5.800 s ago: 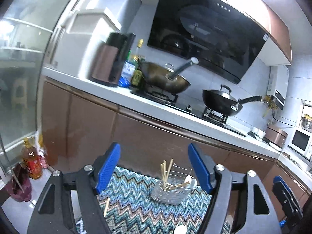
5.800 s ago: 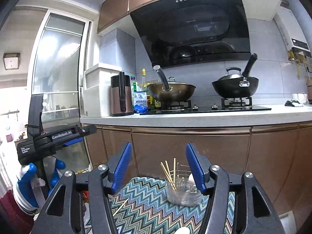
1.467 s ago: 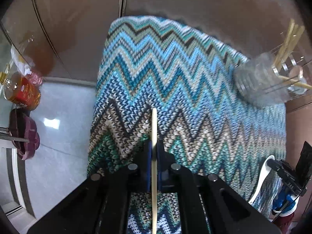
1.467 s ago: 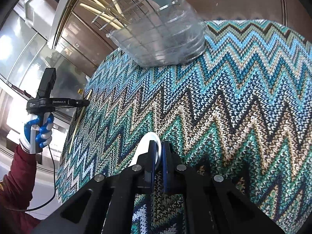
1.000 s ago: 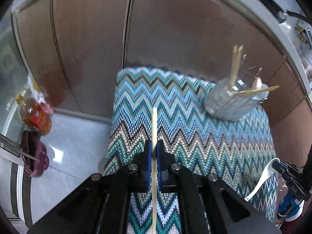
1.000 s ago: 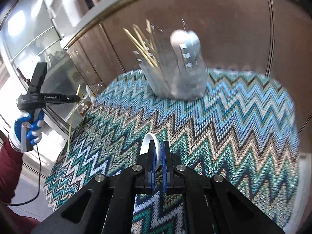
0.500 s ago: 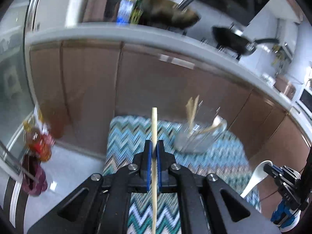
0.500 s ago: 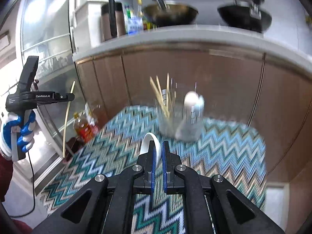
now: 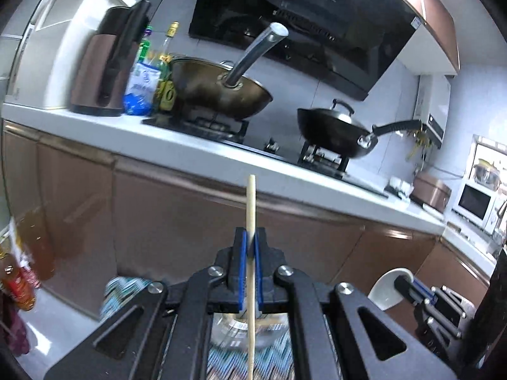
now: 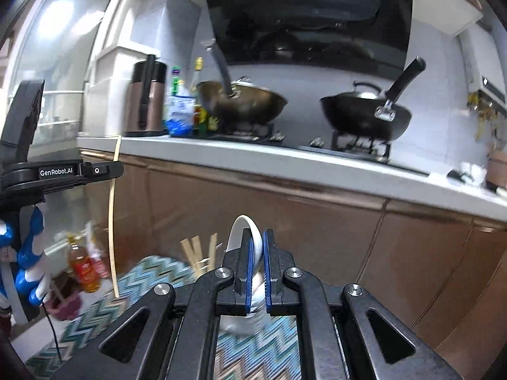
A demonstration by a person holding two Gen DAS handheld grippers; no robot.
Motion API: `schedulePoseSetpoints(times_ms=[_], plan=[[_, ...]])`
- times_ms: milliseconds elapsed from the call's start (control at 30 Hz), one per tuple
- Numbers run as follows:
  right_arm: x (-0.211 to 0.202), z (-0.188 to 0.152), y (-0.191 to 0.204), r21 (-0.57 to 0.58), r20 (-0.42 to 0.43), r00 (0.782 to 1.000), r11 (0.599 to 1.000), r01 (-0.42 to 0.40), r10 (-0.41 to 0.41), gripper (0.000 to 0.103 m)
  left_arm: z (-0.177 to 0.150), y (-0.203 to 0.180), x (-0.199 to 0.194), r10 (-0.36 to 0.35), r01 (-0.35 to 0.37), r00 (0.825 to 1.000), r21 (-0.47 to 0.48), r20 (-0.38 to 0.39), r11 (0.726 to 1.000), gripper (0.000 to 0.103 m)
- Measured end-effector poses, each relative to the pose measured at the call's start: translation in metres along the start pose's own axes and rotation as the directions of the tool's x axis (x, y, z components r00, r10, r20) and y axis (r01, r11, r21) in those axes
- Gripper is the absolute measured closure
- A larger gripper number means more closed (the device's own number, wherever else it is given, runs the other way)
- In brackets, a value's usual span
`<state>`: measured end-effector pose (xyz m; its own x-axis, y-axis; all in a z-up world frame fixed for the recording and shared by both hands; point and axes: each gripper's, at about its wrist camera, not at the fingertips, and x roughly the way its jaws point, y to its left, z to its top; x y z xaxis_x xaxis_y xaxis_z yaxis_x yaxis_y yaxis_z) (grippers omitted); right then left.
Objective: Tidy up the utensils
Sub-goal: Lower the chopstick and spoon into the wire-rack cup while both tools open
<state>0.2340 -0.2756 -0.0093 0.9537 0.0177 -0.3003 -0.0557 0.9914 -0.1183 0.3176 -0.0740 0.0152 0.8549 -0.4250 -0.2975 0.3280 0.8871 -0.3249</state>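
Left gripper (image 9: pixel 249 243) closed on chopstick (image 9: pixel 251 209), long axis upright (tip toward the countertop (image 9: pixel 190 152)). Right gripper (image 10: pixel 257 243) closed on white spoon (image 10: pixel 242 231), bowl upward.

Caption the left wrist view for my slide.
Left tool shut on a wooden chopstick, raised before the kitchen counter.

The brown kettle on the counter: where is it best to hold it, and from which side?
Grip the black handle running upright on the kettle's front face, coming from the room side; the body is wide and smooth, too broad for a tool.
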Motion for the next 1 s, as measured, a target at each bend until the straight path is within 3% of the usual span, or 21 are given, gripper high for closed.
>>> schedulePoseSetpoints(times_ms=[267, 600, 1000], plan=[[0.066, 0.000, -0.002, -0.019, 0.006, 1.000, 1.000, 0.012, -0.012, 0.097, -0.006, -0.014, 0.074, 0.029, -0.030, 0.999, 0.023, 0.042, 0.999, 0.099], [0.132, -0.022, 0.004, -0.046, -0.045, 0.999, 0.999, 0.016, -0.018, 0.097, -0.039, 0.001, 0.132, 0.057, -0.058, 0.998, 0.019, 0.006, 0.998, 0.099], [0.152, -0.053, 0.011, -0.043, -0.123, 0.992, 0.999, -0.015, 0.010, 0.097, -0.064, 0.009, 0.141, 0.098, -0.100, 0.994, 0.044, 0.042, 0.994, 0.095]])
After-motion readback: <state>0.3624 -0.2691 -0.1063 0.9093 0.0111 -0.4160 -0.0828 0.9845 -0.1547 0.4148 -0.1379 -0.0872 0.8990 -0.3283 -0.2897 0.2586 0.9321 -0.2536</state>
